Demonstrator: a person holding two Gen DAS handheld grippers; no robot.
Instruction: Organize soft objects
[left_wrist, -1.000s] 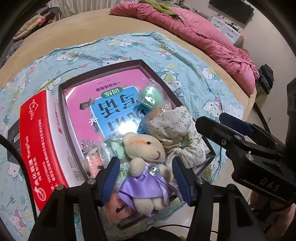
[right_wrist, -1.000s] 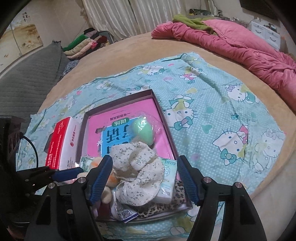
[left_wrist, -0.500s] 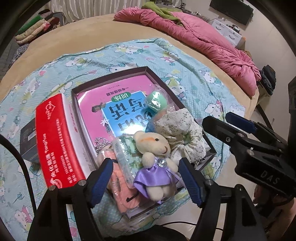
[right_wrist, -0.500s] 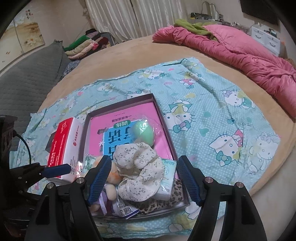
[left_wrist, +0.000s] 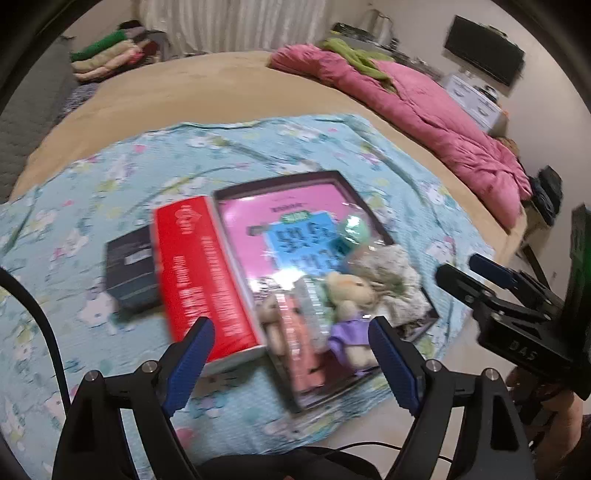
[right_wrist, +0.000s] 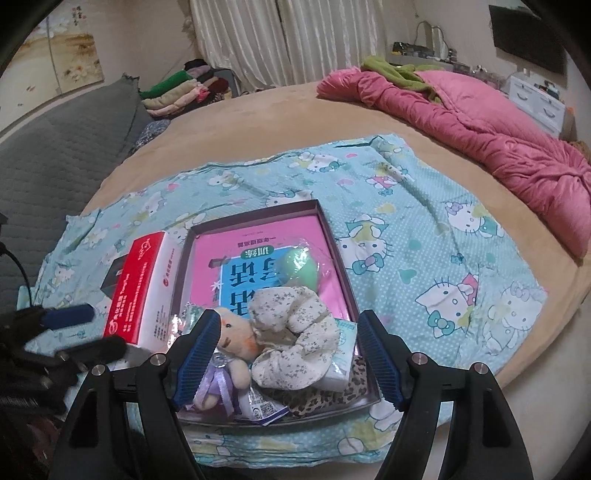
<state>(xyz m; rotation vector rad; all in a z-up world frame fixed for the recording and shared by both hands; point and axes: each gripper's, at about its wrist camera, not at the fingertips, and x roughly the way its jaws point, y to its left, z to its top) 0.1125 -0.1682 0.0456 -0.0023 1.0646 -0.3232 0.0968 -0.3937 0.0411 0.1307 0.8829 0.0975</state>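
Note:
A dark-rimmed shallow box (right_wrist: 255, 211) on the blue cartoon-print sheet holds a pink book, a green ball in plastic (right_wrist: 299, 271), a white floral scrunchie (right_wrist: 295, 332), a tissue pack (right_wrist: 341, 354), a leopard-print cloth (right_wrist: 332, 400) and a small bear in a purple dress (right_wrist: 234, 334). My right gripper (right_wrist: 288, 334) hangs open above the bear and scrunchie, touching neither. In the blurred left wrist view my left gripper (left_wrist: 290, 343) hovers over the box's near left corner. Its jaws are opening and nothing is pressed between them. The bear (left_wrist: 347, 306) lies just beyond its fingertips.
A red and white carton (right_wrist: 142, 291) stands against the box's left side, with a dark box (left_wrist: 129, 273) beyond it. A pink quilt (right_wrist: 480, 122) lies across the far right of the tan bed. Folded clothes (right_wrist: 177, 90) are stacked at the back. The bed's edge is right under the grippers.
The left jaws have spread away from the bear, which stays lying in the box. The left gripper has drawn up and back, swinging left. The right gripper has lifted a little.

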